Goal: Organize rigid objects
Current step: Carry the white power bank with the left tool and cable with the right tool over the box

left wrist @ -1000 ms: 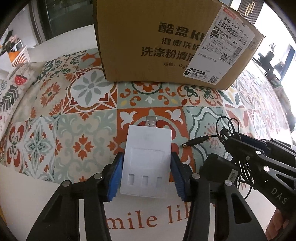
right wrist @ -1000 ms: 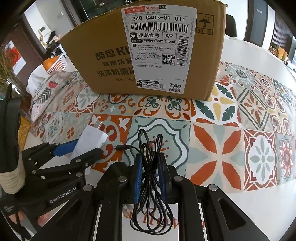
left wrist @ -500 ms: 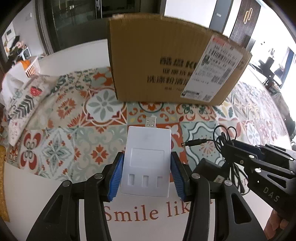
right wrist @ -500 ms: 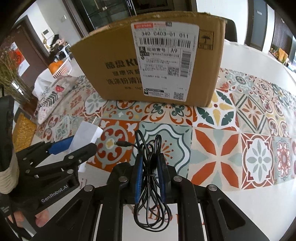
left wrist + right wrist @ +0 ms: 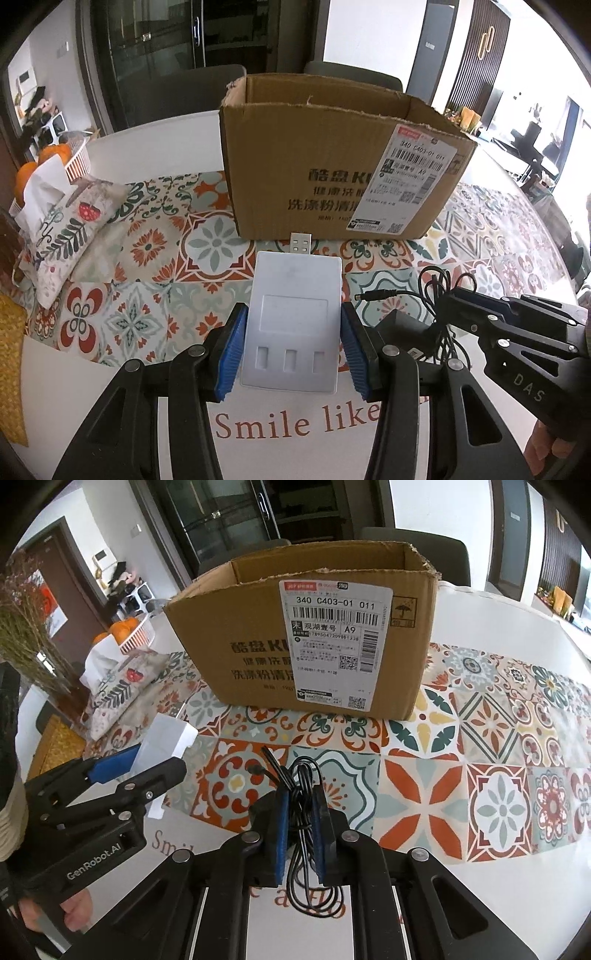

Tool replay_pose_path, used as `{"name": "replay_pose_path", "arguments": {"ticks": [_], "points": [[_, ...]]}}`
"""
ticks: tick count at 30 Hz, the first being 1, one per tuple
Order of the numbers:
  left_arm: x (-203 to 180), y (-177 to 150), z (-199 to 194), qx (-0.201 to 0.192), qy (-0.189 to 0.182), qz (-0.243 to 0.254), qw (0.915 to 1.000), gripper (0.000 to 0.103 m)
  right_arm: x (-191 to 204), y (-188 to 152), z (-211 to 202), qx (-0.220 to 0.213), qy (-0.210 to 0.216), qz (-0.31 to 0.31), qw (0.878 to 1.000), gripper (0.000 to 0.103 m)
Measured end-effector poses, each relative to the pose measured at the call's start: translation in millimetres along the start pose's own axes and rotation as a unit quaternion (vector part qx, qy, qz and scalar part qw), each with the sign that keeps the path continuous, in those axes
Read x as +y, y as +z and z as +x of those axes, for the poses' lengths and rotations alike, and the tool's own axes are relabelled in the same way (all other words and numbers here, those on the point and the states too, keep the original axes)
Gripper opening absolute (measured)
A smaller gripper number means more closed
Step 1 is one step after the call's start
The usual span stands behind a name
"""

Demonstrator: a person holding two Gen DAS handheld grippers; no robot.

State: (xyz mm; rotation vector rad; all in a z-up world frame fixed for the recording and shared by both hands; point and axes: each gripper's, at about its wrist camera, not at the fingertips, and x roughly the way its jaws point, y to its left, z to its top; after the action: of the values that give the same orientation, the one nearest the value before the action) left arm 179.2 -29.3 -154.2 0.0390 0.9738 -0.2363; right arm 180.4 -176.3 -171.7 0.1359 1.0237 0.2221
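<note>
Both grippers are rising clear of the patterned tablecloth [image 5: 147,266]. The left gripper [image 5: 293,354] is clamping the white USB device [image 5: 295,325]; the right gripper [image 5: 300,834] is closing tighter on the bundled black cable [image 5: 303,830]. The open cardboard box [image 5: 258,657], farther back, is now showing its interior, ready for loading.

Both wrist views tilt down, near — sharing the cardboard box [image 5: 332,177].

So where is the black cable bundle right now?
In the right wrist view the black cable bundle sits between the closing right gripper pads, above the patterned tablecloth, before the cardboard box.
</note>
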Motion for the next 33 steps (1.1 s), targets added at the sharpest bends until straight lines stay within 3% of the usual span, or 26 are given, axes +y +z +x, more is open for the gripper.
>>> {"name": "replay_pose_path", "arguments": {"ticks": [13,33], "points": [[-6.2,22.1,-37.1,-0.052,-0.010,0.007,0.9986,0.049,5.6,14.4,-37.5,-0.039,0.001,-0.007,0.999,0.012],[-14.5,89.5,-101.4,-0.158,-0.021,0.033,0.9866,0.049,25.7,73.4,-116.7,-0.165,-0.009,-0.043,0.985,0.012]]}}
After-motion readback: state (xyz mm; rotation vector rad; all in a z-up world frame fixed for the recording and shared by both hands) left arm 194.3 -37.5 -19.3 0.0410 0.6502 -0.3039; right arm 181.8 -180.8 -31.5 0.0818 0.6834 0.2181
